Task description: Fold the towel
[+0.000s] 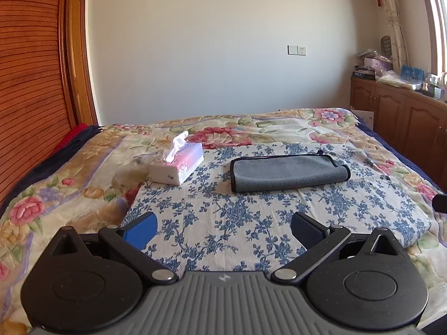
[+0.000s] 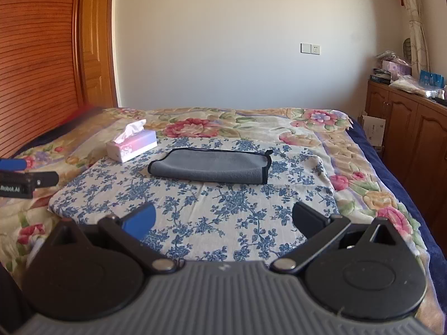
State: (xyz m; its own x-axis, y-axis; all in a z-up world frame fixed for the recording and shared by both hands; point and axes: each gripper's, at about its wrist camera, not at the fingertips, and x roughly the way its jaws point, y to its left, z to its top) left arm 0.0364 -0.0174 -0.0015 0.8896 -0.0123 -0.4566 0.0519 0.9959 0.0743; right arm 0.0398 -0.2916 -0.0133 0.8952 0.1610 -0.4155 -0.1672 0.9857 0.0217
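Left gripper (image 1: 223, 230): fingers stood wide apart, holding nothing, above the blue-flowered cloth (image 1: 223, 223).
Right gripper (image 2: 223, 219): fingers likewise spread, nothing between them.
Towel (image 1: 287, 171): grey, plush, black-edged, folded into a flat rectangle; it lay well ahead of both grippers, touching neither.
Tissue box (image 1: 177, 166): pink and white carton, a tissue standing out of its top, ahead and left of the towel.
Right view only: the left gripper's blue finger and black body at the left edge.
Left view only: a dark part of the right gripper at the right edge.
Bedspread (image 2: 360, 184): soft, with large pink flowers, under the cloth.
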